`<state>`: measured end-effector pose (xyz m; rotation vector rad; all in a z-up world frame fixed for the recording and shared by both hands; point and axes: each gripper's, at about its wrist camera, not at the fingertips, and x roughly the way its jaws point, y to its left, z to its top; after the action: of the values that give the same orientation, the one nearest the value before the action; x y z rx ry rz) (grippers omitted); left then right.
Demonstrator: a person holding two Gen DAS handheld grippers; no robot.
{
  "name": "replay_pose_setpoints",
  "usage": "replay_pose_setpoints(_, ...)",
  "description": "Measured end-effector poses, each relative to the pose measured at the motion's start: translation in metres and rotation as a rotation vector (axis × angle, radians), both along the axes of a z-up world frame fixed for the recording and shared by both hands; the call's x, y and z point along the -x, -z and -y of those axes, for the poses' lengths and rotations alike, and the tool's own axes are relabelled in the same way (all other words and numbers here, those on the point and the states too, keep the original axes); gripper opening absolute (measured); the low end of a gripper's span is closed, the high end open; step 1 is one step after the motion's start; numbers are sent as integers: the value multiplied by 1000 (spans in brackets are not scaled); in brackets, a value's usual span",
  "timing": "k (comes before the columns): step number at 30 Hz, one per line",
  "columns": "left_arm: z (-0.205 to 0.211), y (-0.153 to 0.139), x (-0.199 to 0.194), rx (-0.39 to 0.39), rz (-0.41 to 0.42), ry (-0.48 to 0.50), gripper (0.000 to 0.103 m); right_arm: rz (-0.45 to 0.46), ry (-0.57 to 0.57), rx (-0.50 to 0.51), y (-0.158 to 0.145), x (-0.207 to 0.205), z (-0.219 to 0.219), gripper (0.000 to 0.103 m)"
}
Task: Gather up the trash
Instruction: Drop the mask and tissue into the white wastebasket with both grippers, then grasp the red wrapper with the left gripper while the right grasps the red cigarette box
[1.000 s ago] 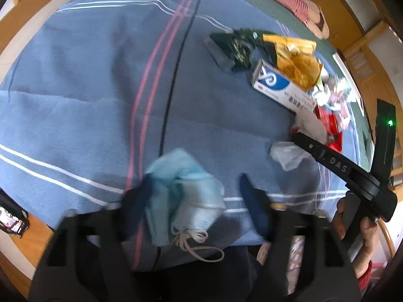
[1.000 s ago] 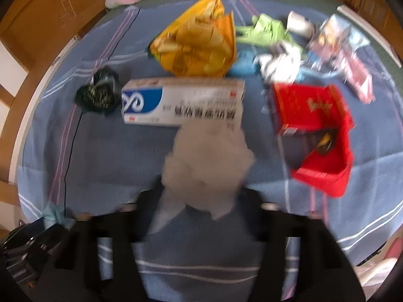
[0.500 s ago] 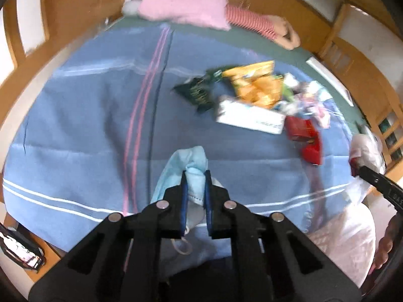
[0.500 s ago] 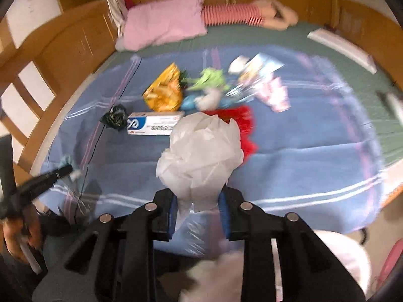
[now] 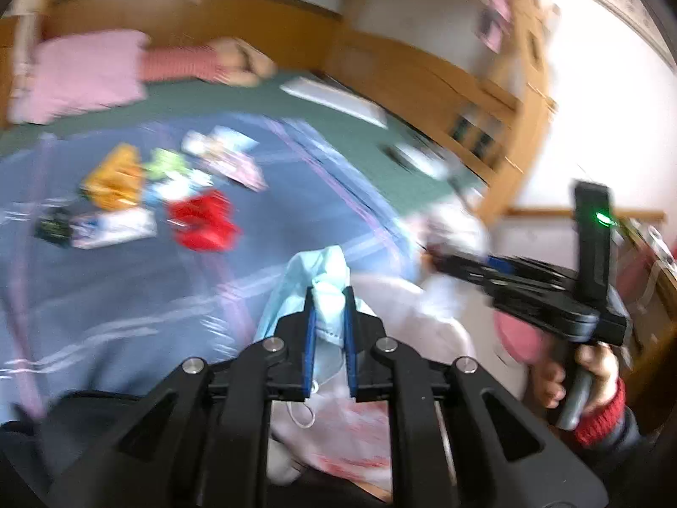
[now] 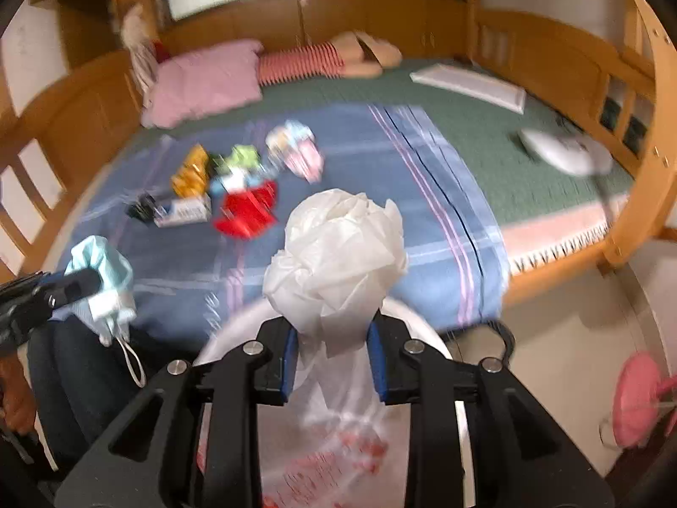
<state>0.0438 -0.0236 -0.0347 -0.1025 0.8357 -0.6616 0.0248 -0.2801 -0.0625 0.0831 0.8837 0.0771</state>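
Note:
My left gripper (image 5: 329,294) is shut on a light blue face mask (image 5: 319,264), held up in the air with its ear loop dangling. My right gripper (image 6: 334,332) is shut on a crumpled white tissue (image 6: 338,249). Both hang over a white bin (image 6: 427,326) lined with a white plastic bag (image 6: 334,444) that has red print. In the right wrist view the left gripper (image 6: 91,281) with the mask (image 6: 101,266) shows at the left. In the left wrist view the right gripper (image 5: 438,256) with the tissue (image 5: 455,228) shows at the right, held by a hand (image 5: 592,376).
More trash lies on the blue striped blanket (image 6: 381,161): a red box (image 6: 247,211), a toothpaste box (image 6: 184,211), an orange wrapper (image 6: 190,169), a green wrapper (image 6: 243,156) and printed packets (image 6: 296,150). A pink pillow (image 6: 203,80) lies behind. A pink object (image 6: 639,393) stands on the floor.
The left jaws closed on the mask. Both grippers rose off the blanket with their loads and swung away from the trash pile to the bin at the bed's edge.

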Motion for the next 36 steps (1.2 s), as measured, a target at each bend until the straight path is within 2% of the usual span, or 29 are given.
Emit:
replay_pose_setpoints(2, 25, 13, 2, -26, -34, 77, 12, -38, 19, -23, 9, 1, 8, 30)
replay_pose_setpoints(4, 52, 30, 5, -80, -67, 172, 13, -48, 31, -53, 13, 5, 16, 37)
replay_pose_setpoints(6, 66, 44, 10, -115, -76, 228, 16, -29, 45, -58, 8, 8, 22, 56)
replay_pose_setpoints(8, 71, 51, 14, -132, -89, 247, 23, 1, 57, -66, 1, 11, 24, 69)
replay_pose_setpoints(9, 71, 52, 11, -129, -99, 252, 36, 15, 61, -81, -3, 13, 26, 70)
replay_pose_setpoints(10, 68, 51, 11, -119, -102, 248, 57, 22, 63, -91, -5, 15, 28, 71)
replay_pose_setpoints(12, 60, 47, 10, -85, -92, 222, 76, 38, 78, -114, -9, 17, 34, 71)
replay_pose_setpoints(15, 50, 42, 6, -67, -72, 179, 79, 49, 102, -131, -10, 18, 39, 71)
replay_pose_setpoints(17, 38, 39, -5, -86, -44, 102, 79, 51, 107, -132, -11, 18, 39, 71)
replay_pose_setpoints(19, 14, 37, -22, -119, -20, -50, 80, 51, 101, -124, -10, 16, 35, 71)
replay_pose_setpoints(20, 1, 36, -32, -148, -19, -142, 80, 50, 97, -121, -10, 13, 34, 73)
replay_pose_setpoints(21, -17, 38, -48, -190, -24, -275, 80, 50, 91, -119, -9, 10, 30, 75)
replay_pose_setpoints(23, -47, 42, -72, -234, -35, -470, 80, 48, 79, -126, -7, 0, 23, 75)
replay_pose_setpoints(24, -69, 47, -89, -248, -54, -600, 81, 45, 64, -139, -5, -9, 17, 76)
replay_pose_setpoints(26, -101, 55, -111, -248, -108, -778, 81, 41, 36, -149, -1, -29, 6, 76)
replay_pose_setpoints(28, -135, 65, -128, -212, -170, -940, 82, 26, 13, -127, 8, -62, -14, 76)
replay_pose_setpoints(31, -163, 79, -140, -169, -184, -1066, 86, -54, -27, -184, 31, -118, -41, 76)
replay_pose_setpoints(34, -176, 102, -143, -217, -182, -1109, 87, -122, -50, -228, 57, -176, -73, 76)
replay_pose_setpoints(35, -177, 111, -144, -250, -225, -1115, 87, -132, -48, -215, 63, -192, -83, 76)
replay_pose_setpoints(36, -183, 119, -146, -246, -305, -1122, 87, -141, -50, -198, 69, -206, -94, 76)
